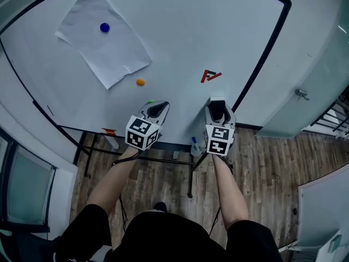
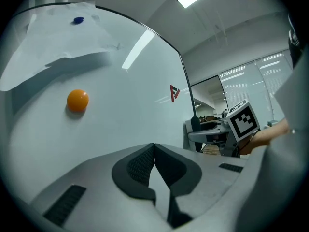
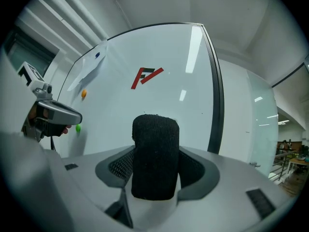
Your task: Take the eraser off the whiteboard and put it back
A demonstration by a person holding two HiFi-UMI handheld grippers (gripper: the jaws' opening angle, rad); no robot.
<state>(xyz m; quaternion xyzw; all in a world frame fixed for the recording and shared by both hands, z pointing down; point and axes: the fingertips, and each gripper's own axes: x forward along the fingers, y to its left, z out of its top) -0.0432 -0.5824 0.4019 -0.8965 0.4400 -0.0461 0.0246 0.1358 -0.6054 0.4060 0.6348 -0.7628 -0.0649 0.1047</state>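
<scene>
Office-type room, wood floor, glass partitions, and a big whiteboard on a stand filling most of the head view.

The eraser is off the board right now. It's sitting upright in the right claw, pinched across its narrow sides, fuzzy black end poking out toward the lower right part of the board, near the black frame. Can't tell if it's touching the board.

My guess on handling: very light, soft felt that gives a little and isn't slippery, so a gentle squeeze across the sides like this should be plenty. Nothing fragile about it. Probably best to press it on flat so it sticks.

The left claw is pressed together with nothing in it, hanging out just beside the right one.

Count:
- 1 eraser
- 2 claws
- 3 magnets: blue magnet, orange magnet, green magnet
- 1 sheet of paper under the blue one
- 1 red logo mark
</scene>
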